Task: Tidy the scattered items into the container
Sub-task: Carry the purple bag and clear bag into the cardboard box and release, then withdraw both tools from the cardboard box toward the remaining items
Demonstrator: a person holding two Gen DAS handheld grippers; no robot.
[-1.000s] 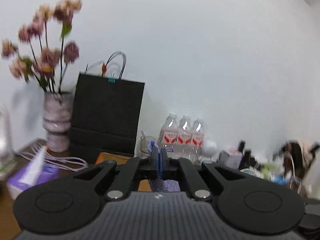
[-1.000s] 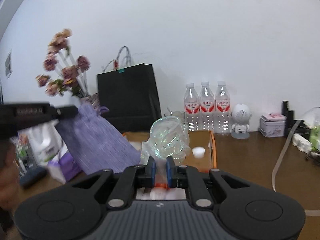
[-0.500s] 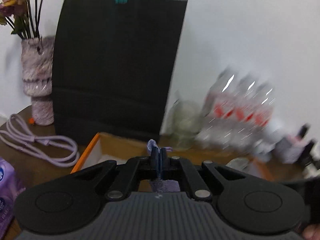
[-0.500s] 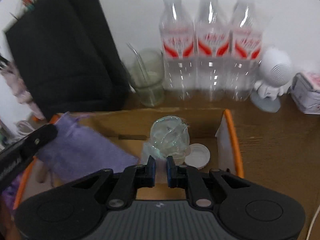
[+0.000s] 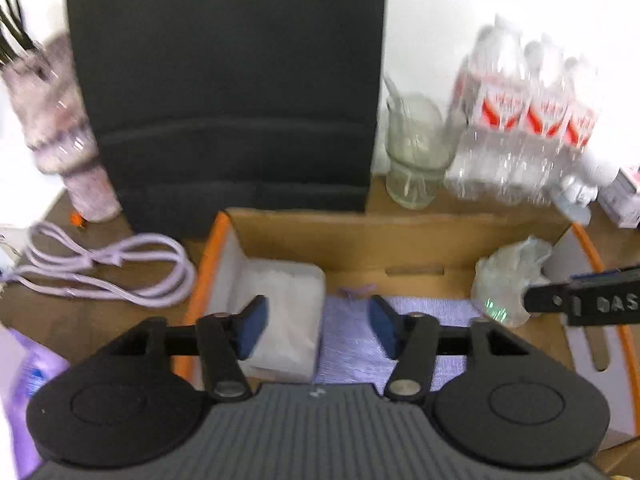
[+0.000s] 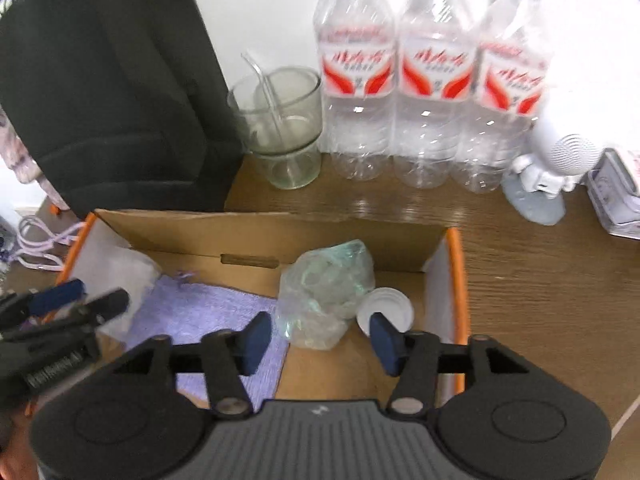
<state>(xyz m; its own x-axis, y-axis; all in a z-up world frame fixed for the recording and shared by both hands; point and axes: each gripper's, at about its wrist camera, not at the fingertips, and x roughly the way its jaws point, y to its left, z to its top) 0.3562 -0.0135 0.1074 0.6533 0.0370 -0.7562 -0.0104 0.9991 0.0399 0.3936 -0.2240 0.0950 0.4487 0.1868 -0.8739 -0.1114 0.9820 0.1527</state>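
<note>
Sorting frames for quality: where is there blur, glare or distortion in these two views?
Left wrist view: the water bottles and vase are smeared by motion blur, and the cardboard box bows with the fisheye. Right wrist view: sharper, with glints on the bottles; the left claw at the edge is blurred.

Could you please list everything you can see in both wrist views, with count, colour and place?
cardboard box: one, brown with orange edges, centre of table
purple pouch: one, lilac, flat in box
crinkled plastic bag: one, clear iridescent, in box
white lid: one, in box beside the bag
white packet: one, box's left end
water bottles: three, clear with red labels, behind box
glass cup: one, clear, left of bottles
black bag: one, behind box
purple cable: one, left of box
vase: one, pinkish, far left
left gripper: jaws opening, above pouch
right gripper: jaws opening, above bag
</note>
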